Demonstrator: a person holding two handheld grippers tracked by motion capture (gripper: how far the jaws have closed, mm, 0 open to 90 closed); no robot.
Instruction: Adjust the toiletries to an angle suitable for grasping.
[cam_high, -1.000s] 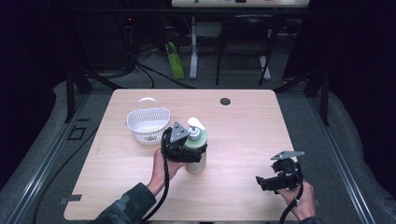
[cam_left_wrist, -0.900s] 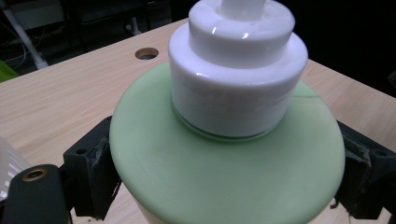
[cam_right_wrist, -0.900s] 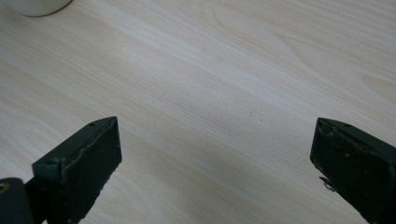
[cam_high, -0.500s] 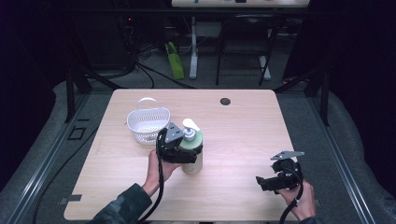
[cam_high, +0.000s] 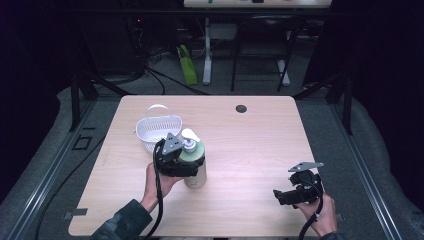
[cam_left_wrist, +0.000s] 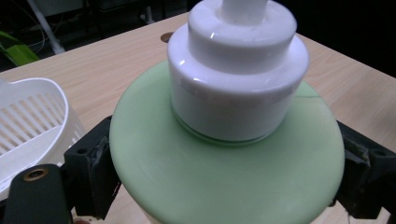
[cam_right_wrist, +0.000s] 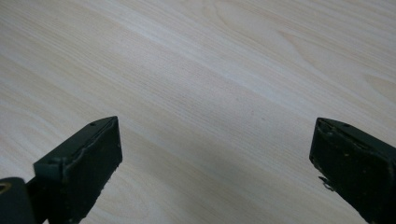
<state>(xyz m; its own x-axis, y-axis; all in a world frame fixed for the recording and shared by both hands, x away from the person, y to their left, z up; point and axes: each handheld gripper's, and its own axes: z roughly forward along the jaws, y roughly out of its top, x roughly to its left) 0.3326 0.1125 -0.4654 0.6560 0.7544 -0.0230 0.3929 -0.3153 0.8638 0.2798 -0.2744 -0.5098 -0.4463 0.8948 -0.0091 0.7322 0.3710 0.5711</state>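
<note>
Left tongs: both black jaws pinch the shoulder of 1 pump bottle, which stands near the middle of the desk just beside a white slatted plastic basket; the left gripper view adds the pads pressing each flank of the smooth pale-green round shoulder and the glossy white stepped collar under the pump stem. Right tongs: spread wide and pinching nothing, over bare light wood-grain desk, well apart from the bottle near the front right corner.
</note>
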